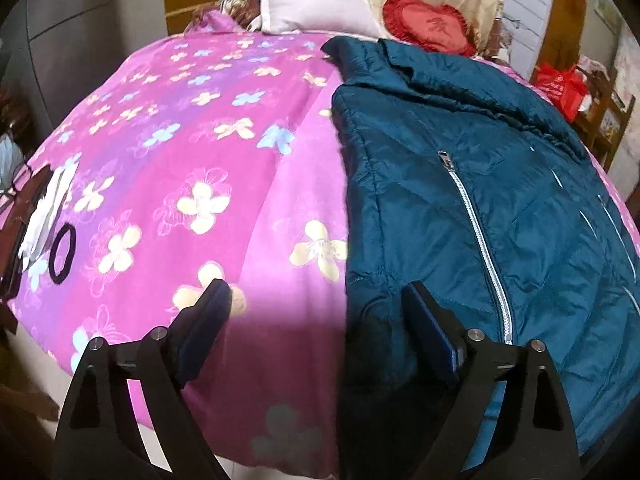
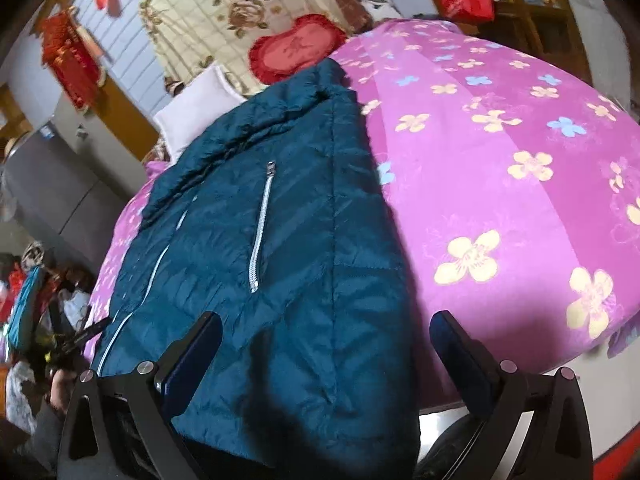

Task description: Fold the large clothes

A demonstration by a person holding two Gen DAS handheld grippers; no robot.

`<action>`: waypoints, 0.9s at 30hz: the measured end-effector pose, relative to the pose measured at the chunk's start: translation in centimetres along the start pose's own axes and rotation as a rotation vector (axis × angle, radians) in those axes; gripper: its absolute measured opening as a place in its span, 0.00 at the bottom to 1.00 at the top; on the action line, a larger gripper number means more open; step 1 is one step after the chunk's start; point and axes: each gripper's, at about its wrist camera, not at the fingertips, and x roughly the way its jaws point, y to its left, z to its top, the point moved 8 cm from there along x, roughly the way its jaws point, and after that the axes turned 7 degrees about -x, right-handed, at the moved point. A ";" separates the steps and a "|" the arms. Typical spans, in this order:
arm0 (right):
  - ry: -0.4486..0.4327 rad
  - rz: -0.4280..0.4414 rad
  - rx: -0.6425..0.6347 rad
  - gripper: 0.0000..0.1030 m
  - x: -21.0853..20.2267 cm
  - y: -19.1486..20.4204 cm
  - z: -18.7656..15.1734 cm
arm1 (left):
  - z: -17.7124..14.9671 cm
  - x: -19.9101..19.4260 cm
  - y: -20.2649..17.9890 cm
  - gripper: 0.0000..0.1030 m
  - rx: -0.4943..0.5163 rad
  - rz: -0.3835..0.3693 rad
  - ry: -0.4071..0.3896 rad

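Teal padded jacket (image 1: pixel 500 184) lay on bed, on pink flowered quilt (image 1: pixel 208 152), collar toward pillows, hem toward near edge. Appeared already narrowed: both long sides ran straight, no sleeve seen sticking out in either view, so sleeves judged tucked in or under, cannot tell which. Silver zipper (image 2: pixel 260 224) faced up, closed as far as visible. Some rumpling near collar. No crosswise fold seen yet; jacket stretched full length from collar down to hem hanging at bed edge.

Left claw (image 1: pixel 316 320) spread wide, nothing pinched; one finger over bare quilt, other over jacket's side edge near hem, touching or just above, cannot tell. Right claw (image 2: pixel 326 344) spread wide too, straddling jacket's opposite side near hem; contact with fabric unclear, no pinch seen.

Judged roughly midway: lengthwise narrowing done, folding hem up to collar left, maybe a second halving after, plus smoothing. Both claws placed at bottom corners, so next step judged as gripping hem corners and carrying them toward collar. Puffy slick fabric likely to slide or spring back open, so firm bite on both layers needed.

Clutter nearby, not in the way: white pillow (image 1: pixel 312 4), red heart cushion (image 1: pixel 430 26), black hair tie (image 1: pixel 62 256) at far left of quilt.
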 end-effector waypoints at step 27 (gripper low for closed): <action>0.111 0.172 -0.166 1.00 2.4 3.2 0.6 | -5.5 -5.9 -3.6 0.88 0.027 -0.394 0.136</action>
